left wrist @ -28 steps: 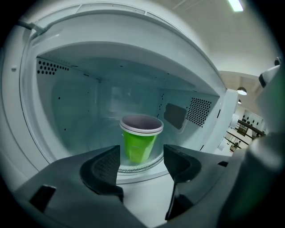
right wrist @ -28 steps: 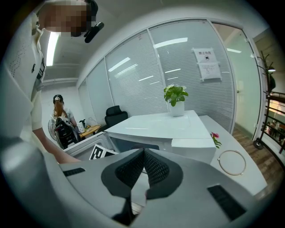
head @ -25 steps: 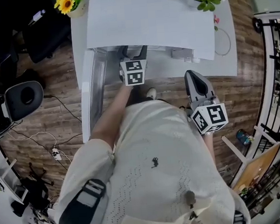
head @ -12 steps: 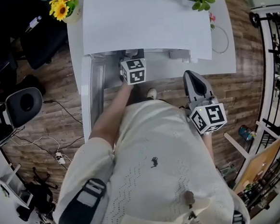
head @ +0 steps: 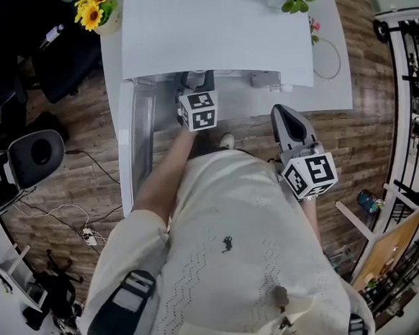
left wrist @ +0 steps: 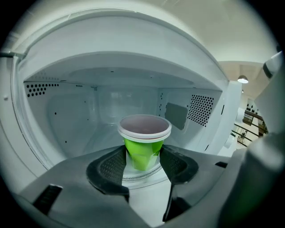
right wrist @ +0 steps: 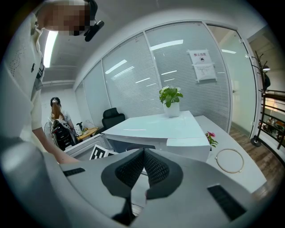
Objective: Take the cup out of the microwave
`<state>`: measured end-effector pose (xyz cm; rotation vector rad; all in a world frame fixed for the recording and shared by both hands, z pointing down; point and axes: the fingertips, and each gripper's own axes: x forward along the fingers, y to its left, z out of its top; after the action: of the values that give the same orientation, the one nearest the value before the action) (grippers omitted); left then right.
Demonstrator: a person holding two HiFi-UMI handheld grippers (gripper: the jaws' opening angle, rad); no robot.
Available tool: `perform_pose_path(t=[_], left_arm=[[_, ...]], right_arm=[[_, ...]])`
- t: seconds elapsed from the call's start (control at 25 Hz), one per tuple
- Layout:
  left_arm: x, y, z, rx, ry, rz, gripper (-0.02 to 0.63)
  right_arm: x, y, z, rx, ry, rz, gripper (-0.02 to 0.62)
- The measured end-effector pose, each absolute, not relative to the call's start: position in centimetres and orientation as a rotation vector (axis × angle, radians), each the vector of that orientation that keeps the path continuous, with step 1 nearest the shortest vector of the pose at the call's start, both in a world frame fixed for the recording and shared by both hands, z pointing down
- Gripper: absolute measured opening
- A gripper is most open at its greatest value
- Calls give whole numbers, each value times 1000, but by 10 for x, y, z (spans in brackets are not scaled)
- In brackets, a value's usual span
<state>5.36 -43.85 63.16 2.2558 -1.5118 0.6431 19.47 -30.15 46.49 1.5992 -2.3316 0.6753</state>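
Left claw closing in on the cup, right one idle

Compared with a second ago, the left gripper [left wrist: 142,164] has been drawing its jaws in. The green cup [left wrist: 143,149] now sits between the pads, which are just beside its sides, though I can't tell that they actually press on it. The cup stands upright on the glass turntable [left wrist: 143,177] inside the microwave [left wrist: 111,67]. The right gripper [right wrist: 143,167] hasn't budged, with its jaws fully together on nothing, out in front of the microwave. In the head view the microwave's top hides the cup and the left jaws, so only the left marker cube [head: 199,110] shows, by the open door [head: 136,133]. The pads cover the cup's base in the left gripper view.
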Motion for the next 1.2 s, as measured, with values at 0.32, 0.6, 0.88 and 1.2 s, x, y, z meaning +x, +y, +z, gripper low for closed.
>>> perform_pose_path(t=[0.32, 0.6, 0.88, 1.2], left_arm=[[51, -411, 613, 2249, -1543, 632, 259], [48, -377, 605, 2233, -1574, 640, 259], [51, -337, 597, 2248, -1591, 640, 259], [68, -274, 575, 2319, -1575, 646, 259]], right_arm=[[198, -286, 458, 1553, -2374, 654, 8], [202, -266, 456, 1511, -2411, 647, 8], [205, -237, 457, 1459, -2451, 642, 8], [218, -190, 453, 1438, -2484, 619, 8]])
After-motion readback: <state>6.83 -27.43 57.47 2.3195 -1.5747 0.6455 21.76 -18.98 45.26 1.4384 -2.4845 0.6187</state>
